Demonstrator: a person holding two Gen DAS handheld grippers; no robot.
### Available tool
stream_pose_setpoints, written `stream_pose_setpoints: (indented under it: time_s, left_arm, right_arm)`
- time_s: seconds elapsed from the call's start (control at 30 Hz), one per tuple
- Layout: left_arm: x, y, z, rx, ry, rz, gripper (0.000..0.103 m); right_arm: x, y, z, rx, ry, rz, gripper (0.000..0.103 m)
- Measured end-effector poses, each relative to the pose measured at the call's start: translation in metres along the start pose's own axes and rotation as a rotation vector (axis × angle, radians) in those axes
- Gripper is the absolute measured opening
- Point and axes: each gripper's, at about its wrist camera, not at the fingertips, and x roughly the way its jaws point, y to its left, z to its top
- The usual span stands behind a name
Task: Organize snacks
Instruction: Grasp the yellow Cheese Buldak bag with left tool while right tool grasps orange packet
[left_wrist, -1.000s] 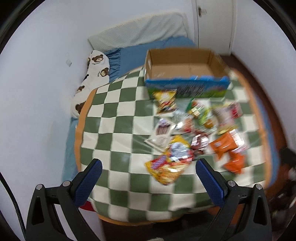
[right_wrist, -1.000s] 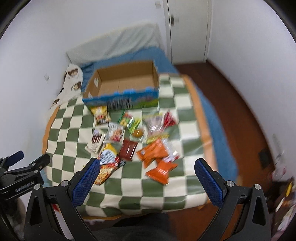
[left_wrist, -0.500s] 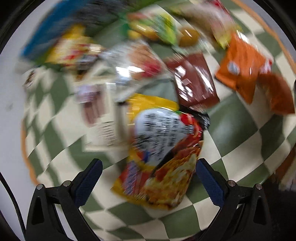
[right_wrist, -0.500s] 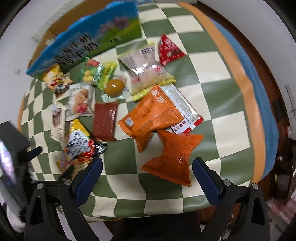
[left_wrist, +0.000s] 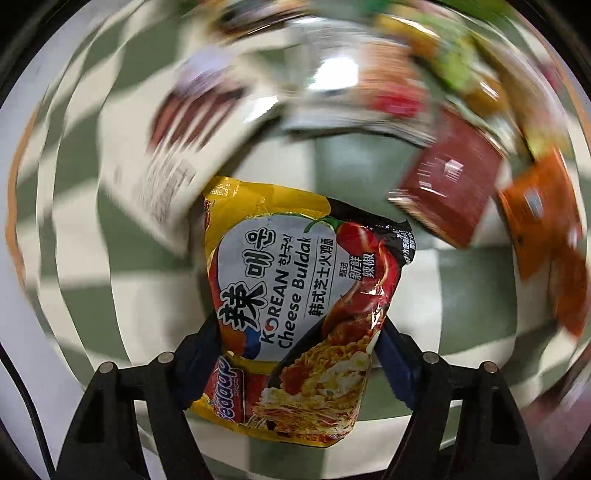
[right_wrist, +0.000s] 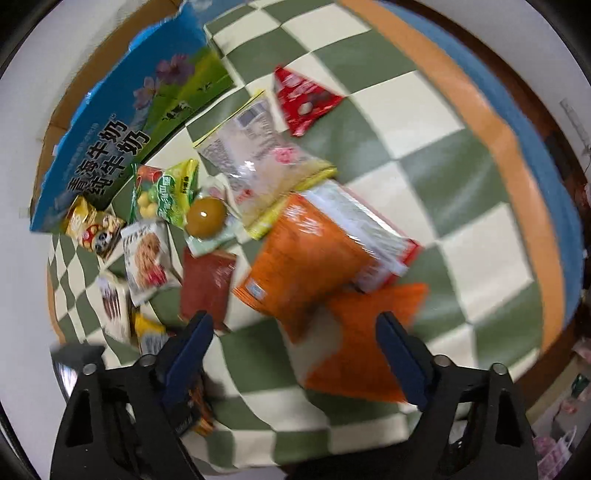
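A yellow and red noodle packet (left_wrist: 295, 288) lies on the green-and-cream checked cloth (left_wrist: 461, 295). My left gripper (left_wrist: 299, 343) points straight down over it. Its jaws are closing, and both blue pads touch the packet's sides, which look pinched in. My right gripper (right_wrist: 295, 332) hangs over a small orange packet (right_wrist: 362, 347). Its jaws are closing too: the right pad sits at that packet's edge, while the left pad stands well apart from it. A bigger orange packet (right_wrist: 306, 269) lies just beyond.
A cardboard box with a blue printed side (right_wrist: 122, 122) stands at the far left of the cloth. Several snacks lie between: a red triangular packet (right_wrist: 303, 96), a clear packet (right_wrist: 258, 155), a green packet (right_wrist: 170, 195), a dark red packet (right_wrist: 207, 284). The table's orange rim (right_wrist: 517, 184) curves on the right.
Both grippers have dropped from high above to just over the snacks. The left jaws have narrowed onto the noodle packet. The right jaws have narrowed over the small orange packet.
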Motion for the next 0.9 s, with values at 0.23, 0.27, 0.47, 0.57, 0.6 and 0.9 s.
stream_pose_setpoints:
  time_s: [0.23,0.27,0.47,0.57,0.6,0.9]
  left_arm:
    - [-0.004,0.033,-0.002,-0.133,0.003,-0.061,0.078]
    - [-0.003,0.032,0.0,-0.122,0.001,-0.064,0.078]
    - [0.022,0.028,0.021,-0.062,0.011,-0.107,0.083]
    - [0.038,0.035,0.024,-0.054,0.032,-0.13,0.084]
    - [0.042,0.036,0.024,-0.046,0.042,-0.132,0.084]
    - [0.067,0.041,0.018,-0.001,0.043,-0.118,0.086]
  right_arm:
    - [0.053,0.004,0.033,0.186,0.073,-0.064,0.072]
    - [0.056,0.004,0.037,0.196,0.073,-0.066,0.07]
    - [0.064,0.04,0.04,-0.071,0.094,-0.174,0.063]
    - [0.068,0.08,0.019,-0.429,0.128,-0.274,0.06]
    - [0.071,0.09,0.009,-0.539,0.146,-0.304,0.06]
    - [0.036,0.069,0.008,-0.496,0.142,-0.195,0.084]
